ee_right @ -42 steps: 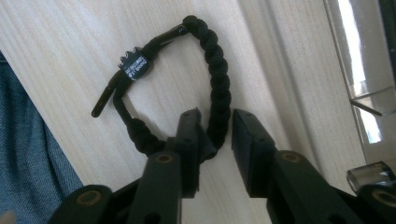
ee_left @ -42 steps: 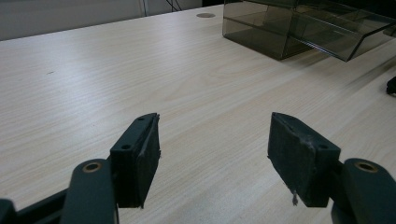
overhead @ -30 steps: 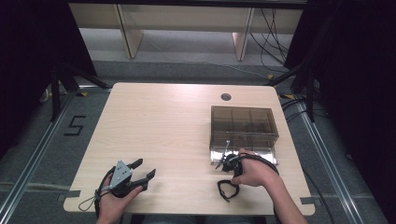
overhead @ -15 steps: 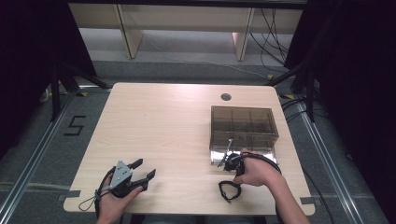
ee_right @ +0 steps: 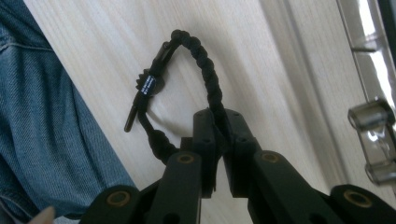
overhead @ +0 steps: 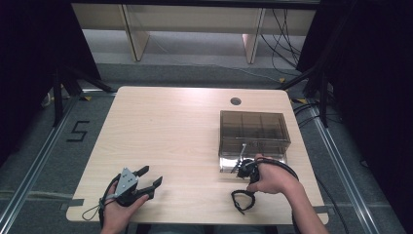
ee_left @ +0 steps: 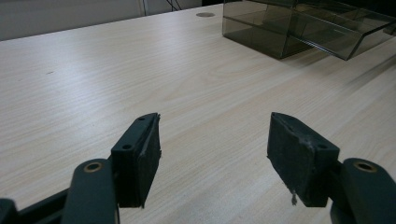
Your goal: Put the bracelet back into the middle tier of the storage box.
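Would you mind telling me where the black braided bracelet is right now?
The bracelet is pinched in the right gripper, hanging near the table's front right edge, just in front of the clear plastic box.

My right tool (ee_right: 218, 140) is pinching a bracelet (ee_right: 205, 74) of black braided cord, rough and matt, with a small glossy tag. Its pads are looking like dull black rubber. My left tool (ee_left: 212, 154) is showing matt black plastic arms and worn, fraying foam pads. The worktop (overhead: 170, 131) is looking like pale wood laminate, smooth with a soft sheen. The box (overhead: 253, 134) is showing clear smoky plastic, glossy. My trouser leg is showing blue denim.
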A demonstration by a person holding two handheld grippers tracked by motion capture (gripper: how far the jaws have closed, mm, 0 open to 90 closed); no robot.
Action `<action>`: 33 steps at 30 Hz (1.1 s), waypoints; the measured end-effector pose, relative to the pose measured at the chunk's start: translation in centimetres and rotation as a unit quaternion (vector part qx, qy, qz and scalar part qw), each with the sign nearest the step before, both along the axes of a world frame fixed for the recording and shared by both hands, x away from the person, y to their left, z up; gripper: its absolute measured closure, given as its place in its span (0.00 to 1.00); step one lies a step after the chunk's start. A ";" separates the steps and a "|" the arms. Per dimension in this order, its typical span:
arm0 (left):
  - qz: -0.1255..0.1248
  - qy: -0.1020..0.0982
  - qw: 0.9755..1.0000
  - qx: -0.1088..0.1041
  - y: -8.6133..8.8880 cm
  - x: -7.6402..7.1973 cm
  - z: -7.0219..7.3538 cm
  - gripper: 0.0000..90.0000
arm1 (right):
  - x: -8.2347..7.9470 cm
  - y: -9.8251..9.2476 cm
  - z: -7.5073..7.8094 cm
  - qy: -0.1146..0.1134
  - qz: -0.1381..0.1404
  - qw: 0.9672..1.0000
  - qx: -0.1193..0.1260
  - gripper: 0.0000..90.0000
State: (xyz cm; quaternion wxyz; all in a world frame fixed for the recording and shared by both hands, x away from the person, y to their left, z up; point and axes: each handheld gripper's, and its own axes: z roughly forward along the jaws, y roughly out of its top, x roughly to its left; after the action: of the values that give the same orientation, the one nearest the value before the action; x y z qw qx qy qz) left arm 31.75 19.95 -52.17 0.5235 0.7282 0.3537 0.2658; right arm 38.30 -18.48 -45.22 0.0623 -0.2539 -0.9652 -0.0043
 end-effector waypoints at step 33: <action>0.003 0.001 1.000 -0.001 -0.1 0.0 0.0 0.38 | -0.4 -3.8 0.9 0.004 -0.018 1.000 -0.003 0.95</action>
State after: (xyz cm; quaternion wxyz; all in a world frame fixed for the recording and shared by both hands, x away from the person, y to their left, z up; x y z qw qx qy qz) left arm 31.73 19.89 -52.19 0.5235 0.7268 0.3562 0.2662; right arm 37.94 -22.29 -44.37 0.0653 -0.2712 -0.9603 -0.0010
